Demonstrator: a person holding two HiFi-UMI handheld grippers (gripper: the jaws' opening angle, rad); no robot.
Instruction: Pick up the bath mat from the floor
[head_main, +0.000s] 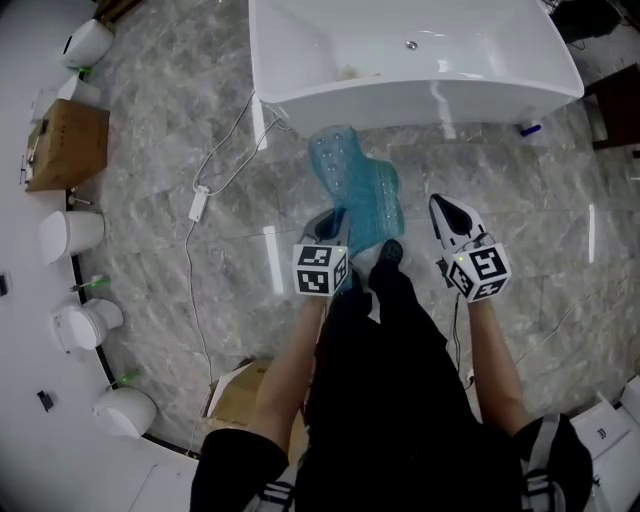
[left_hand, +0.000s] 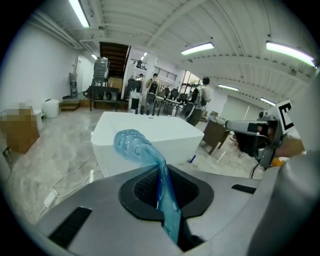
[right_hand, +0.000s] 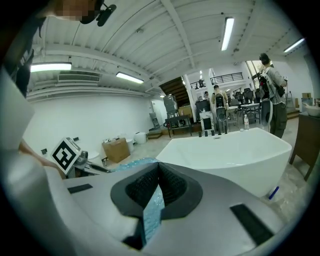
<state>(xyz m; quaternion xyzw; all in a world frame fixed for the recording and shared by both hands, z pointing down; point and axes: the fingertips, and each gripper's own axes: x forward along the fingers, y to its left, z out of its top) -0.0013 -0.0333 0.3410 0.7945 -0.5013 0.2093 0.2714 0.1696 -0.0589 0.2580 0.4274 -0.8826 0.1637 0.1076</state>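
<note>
With left claw (left_hand: 167, 200) & right claw (right_hand: 151, 210) both clamped on mat (head_main: 358, 190), raise evenly, no slack, clear of tub (head_main: 420, 97).

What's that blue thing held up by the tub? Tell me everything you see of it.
It is a bath mat: translucent blue, soft, rubbery-looking, covered in rows of round bumps. It is lifted, limp and curled over, in front of the white bathtub. The left hand-held gripper is shut on one edge, the right hand-held gripper on another.

No legible text, label, brand or number anywhere.
</note>
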